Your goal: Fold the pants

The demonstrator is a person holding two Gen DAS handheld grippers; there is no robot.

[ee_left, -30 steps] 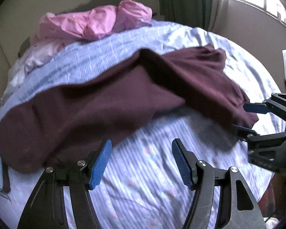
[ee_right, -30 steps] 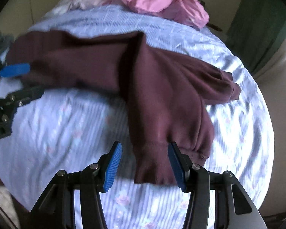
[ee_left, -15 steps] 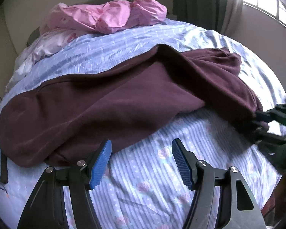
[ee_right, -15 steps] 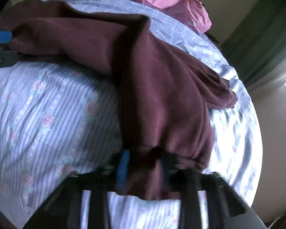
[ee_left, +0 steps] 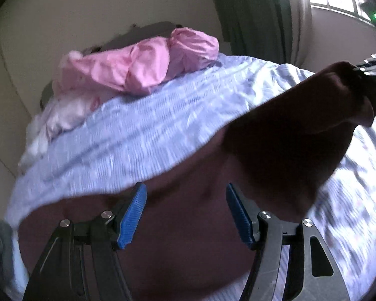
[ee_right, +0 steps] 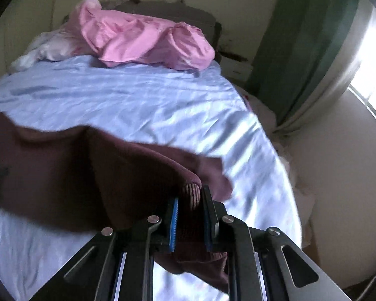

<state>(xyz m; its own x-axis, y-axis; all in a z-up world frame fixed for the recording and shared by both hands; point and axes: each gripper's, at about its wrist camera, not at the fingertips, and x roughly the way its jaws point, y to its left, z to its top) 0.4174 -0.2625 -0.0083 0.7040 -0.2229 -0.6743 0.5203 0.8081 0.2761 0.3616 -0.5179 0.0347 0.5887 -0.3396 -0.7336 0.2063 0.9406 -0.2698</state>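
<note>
Left gripper (ee_left: 185, 215) open, poised over maroon pants (ee_left: 188, 245) spread along near edge of bed (ee_left: 137, 130). Right gripper (ee_right: 190, 222) clamped on ribbed cuff (ee_right: 191, 195), lifting that leg off the bed.

Pants (ee_right: 62, 175) across the near bed (ee_right: 137, 105), bedding heap (ee_right: 143, 40) behind at the far end.

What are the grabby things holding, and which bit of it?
The right hand-held gripper pinches the maroon pants by a ribbed ankle cuff. The left hand-held gripper is open, holding nothing.
</note>
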